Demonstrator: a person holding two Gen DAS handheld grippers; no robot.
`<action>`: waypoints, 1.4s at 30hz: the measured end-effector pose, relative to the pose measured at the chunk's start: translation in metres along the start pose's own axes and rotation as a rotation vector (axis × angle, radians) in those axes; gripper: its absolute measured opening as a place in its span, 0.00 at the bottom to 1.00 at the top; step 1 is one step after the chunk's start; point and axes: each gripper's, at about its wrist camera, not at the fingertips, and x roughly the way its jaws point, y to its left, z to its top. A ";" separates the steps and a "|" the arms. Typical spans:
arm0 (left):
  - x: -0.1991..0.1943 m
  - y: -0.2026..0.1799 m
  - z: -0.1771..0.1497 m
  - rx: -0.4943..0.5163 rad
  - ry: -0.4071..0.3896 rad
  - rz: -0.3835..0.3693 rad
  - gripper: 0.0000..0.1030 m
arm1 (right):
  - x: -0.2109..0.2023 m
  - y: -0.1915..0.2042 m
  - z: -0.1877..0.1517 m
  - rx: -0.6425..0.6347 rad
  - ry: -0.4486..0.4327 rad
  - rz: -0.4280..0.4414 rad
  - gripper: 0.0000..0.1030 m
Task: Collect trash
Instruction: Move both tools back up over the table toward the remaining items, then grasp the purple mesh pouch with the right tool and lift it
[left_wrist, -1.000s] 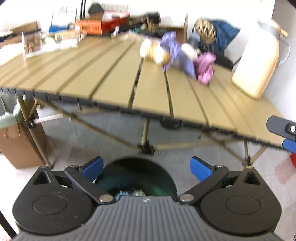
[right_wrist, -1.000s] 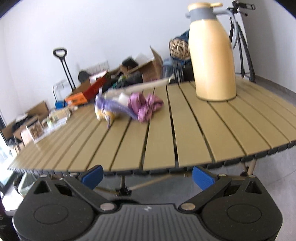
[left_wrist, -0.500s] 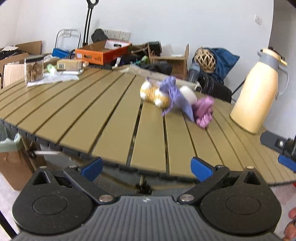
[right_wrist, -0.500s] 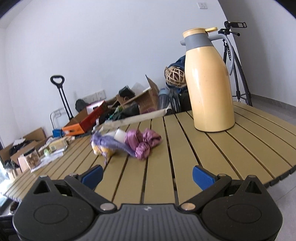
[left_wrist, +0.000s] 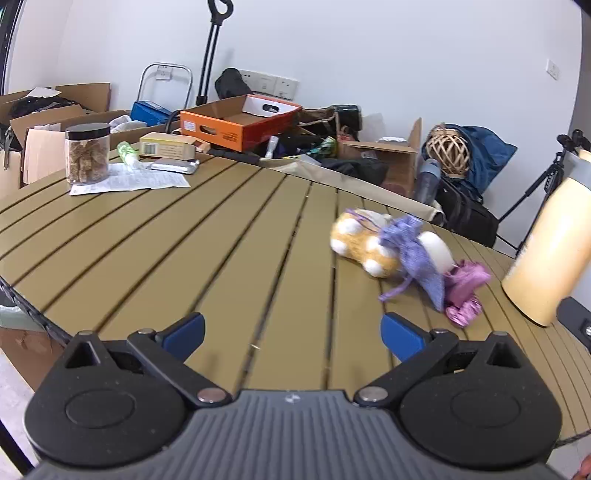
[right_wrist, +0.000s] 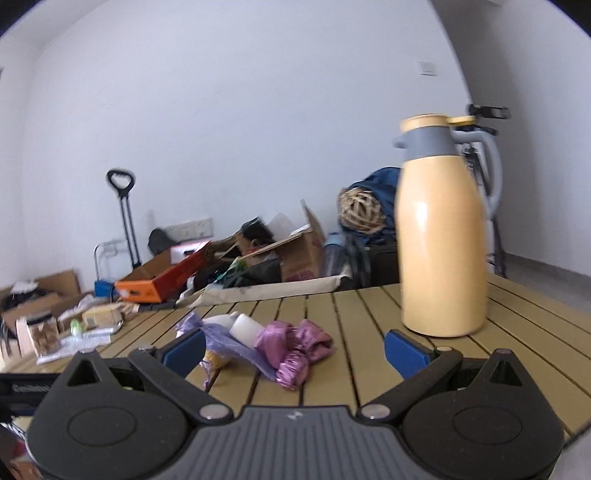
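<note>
Left hand-held gripper wide, empty; right hand-held gripper wide, finger hiding part of trash pile.

A small heap of trash lies on the slatted table: an orange-and-white soft lump, a crumpled lilac mesh pouch draped across it with a loose drawstring, a white cylindrical piece touching the pouch, and a scrunched pink foil wrapper beside it.
</note>
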 end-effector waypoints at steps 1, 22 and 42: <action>0.002 0.005 0.002 -0.002 0.001 0.010 1.00 | 0.008 0.004 0.001 -0.007 0.009 0.011 1.00; 0.027 0.085 0.032 -0.094 -0.087 0.125 1.00 | 0.158 0.122 0.003 -0.373 0.202 -0.030 0.78; 0.015 0.072 0.031 -0.075 -0.095 0.061 1.00 | 0.134 0.104 0.028 -0.139 0.194 0.120 0.13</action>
